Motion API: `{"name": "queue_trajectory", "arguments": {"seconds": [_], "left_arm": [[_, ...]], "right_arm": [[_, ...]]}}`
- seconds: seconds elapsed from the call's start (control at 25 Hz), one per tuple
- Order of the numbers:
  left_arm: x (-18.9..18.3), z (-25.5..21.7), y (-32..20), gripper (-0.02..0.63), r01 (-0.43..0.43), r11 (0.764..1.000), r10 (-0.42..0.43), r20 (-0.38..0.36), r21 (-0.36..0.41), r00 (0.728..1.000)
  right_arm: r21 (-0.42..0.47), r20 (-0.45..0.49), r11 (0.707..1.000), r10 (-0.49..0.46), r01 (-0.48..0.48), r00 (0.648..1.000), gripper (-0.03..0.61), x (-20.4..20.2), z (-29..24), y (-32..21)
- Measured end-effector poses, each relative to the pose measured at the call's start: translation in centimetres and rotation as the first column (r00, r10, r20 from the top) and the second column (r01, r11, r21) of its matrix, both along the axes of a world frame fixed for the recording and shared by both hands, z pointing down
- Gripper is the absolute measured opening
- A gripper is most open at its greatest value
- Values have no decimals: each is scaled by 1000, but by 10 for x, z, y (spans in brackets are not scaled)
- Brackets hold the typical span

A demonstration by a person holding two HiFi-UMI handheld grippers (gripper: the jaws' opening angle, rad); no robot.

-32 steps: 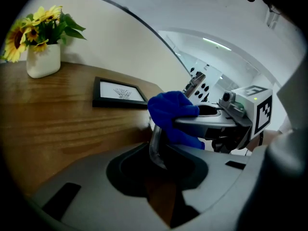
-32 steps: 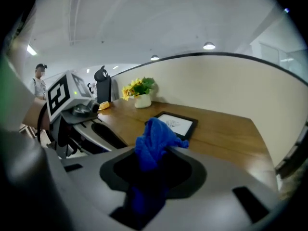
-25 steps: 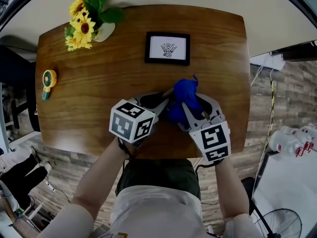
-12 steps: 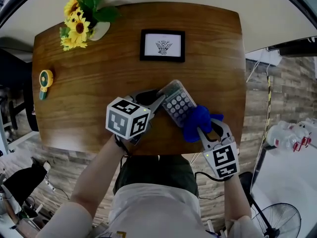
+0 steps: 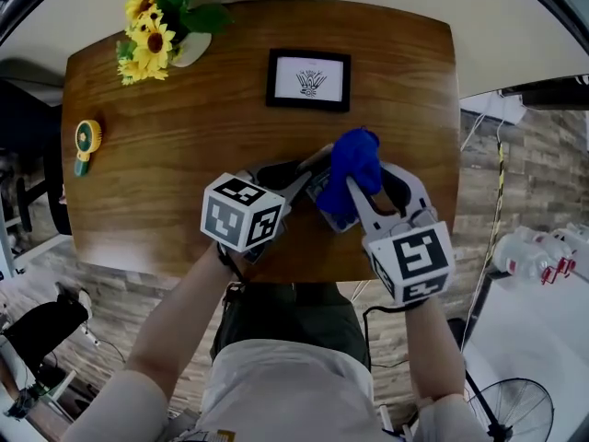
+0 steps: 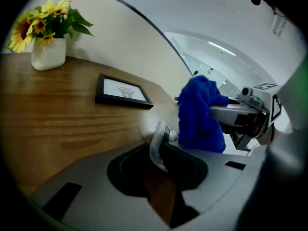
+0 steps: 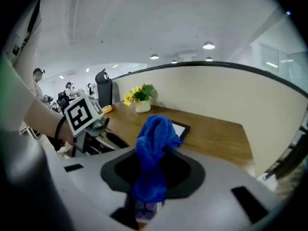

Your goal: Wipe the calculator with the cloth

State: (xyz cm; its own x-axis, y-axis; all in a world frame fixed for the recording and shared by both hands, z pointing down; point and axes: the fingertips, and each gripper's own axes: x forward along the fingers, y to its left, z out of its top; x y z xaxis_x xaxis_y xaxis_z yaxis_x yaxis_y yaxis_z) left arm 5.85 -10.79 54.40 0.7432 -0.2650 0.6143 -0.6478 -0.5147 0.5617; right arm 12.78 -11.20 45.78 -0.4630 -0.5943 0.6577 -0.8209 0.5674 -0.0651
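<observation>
Calculator [image 6: 160,144]: held off the table [image 5: 184,155] at its near edge, in front of the person, tilted. It is seen edge-on in the left gripper view. In the head view most of its face is covered.

Left gripper [image 5: 308,171]: jaws clamped on one edge of the calculator and holding it.

Right gripper [image 5: 366,178]: jaws clenched on the cloth [image 5: 354,159].

Cloth: blue and bunched into a wad, standing up past the jaw tips. It is draped over the far part of the calculator. A strip of keys shows just under its lower end in the right gripper view.

Contact: the cloth appears to rest on the key face, but the wad hides the meeting point, so pressure cannot be confirmed.

Progress, as judged: both items are picked up and brought together, and wiping looks to be under way. How much of the face has been covered cannot be read from the surface. What probably remains is more strokes over the keys and display, then setting both items down.

Other items on the table, well apart from the work:
- framed picture [image 5: 309,79], at the far middle
- vase of sunflowers [image 5: 156,35], at the far left corner
- small yellow fan [image 5: 90,144], at the left edge
</observation>
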Motion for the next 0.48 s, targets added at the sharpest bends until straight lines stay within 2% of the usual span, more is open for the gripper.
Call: {"name": "queue_trajectory", "arguments": {"seconds": [0.2,0.32,0.48], "left_arm": [[0,1,-1,92,1,1000,-1,-4,-11,1000],[0,1,-1,91,3,1000,-3,-7,-14,1000],[-1,1,-1,91,3,1000,-3,-6,-13,1000]], "right_arm": [[-69,-43,997,-38,35,998,130,-32,45,-3],[-62,-96,997,-59,54,994,124,-30,57,16],[-96,-100,994,-53,43,994,118,-17,56,44]]}}
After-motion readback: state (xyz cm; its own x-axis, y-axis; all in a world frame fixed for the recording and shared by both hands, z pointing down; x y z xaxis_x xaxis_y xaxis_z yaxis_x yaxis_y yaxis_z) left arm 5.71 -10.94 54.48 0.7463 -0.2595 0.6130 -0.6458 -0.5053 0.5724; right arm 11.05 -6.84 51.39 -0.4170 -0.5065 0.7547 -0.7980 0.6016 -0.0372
